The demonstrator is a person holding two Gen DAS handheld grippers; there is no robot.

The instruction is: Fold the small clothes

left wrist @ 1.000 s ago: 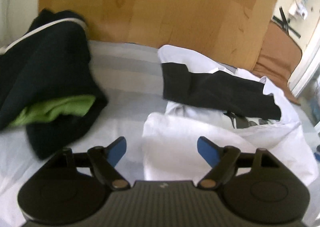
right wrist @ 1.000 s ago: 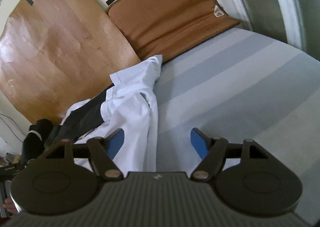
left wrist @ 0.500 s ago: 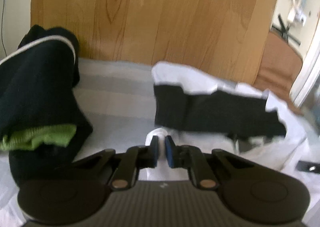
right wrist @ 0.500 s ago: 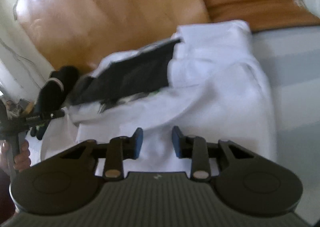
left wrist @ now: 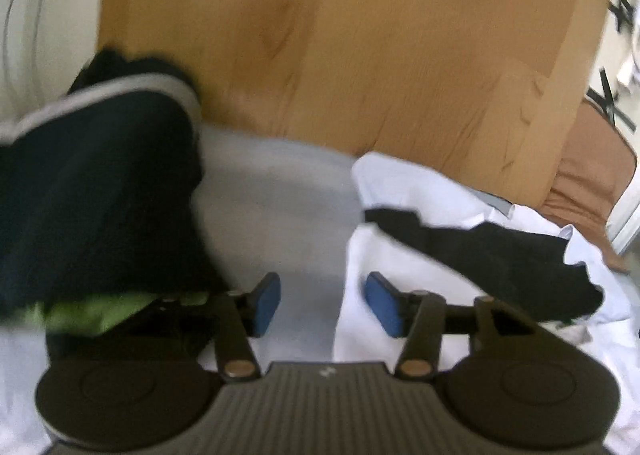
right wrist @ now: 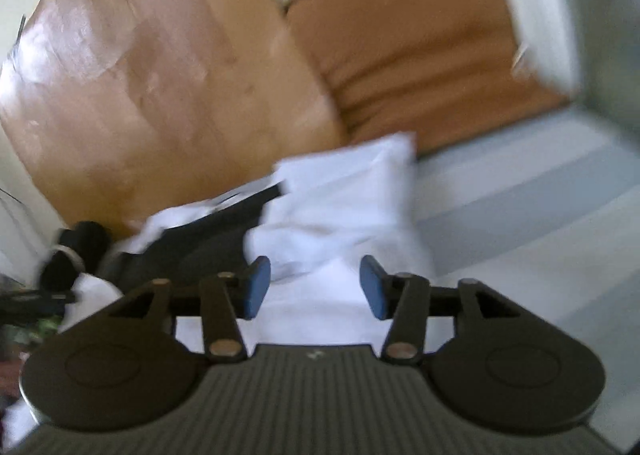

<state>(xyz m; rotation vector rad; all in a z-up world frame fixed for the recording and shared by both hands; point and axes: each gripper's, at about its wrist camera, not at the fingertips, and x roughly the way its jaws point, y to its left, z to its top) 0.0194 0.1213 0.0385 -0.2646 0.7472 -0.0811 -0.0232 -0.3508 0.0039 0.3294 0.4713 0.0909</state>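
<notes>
A white garment with a black panel (left wrist: 460, 215) lies crumpled on the striped grey bed sheet (left wrist: 272, 191); it also shows in the right wrist view (right wrist: 344, 215). My left gripper (left wrist: 324, 303) is open and empty, with its right finger over the garment's left edge. My right gripper (right wrist: 316, 291) is open and empty, just above the white cloth. Both views are blurred by motion.
A dark navy garment with a green lining (left wrist: 92, 207) lies in a heap at the left. A wooden board (left wrist: 340, 39) stands behind the bed. A brown cushion (right wrist: 420, 47) leans at the back right. Bare striped sheet (right wrist: 540, 223) lies to the right.
Both grippers were shut or nearly shut on the white cloth half a second ago and are now open. The white garment has shifted and lies more bunched.
</notes>
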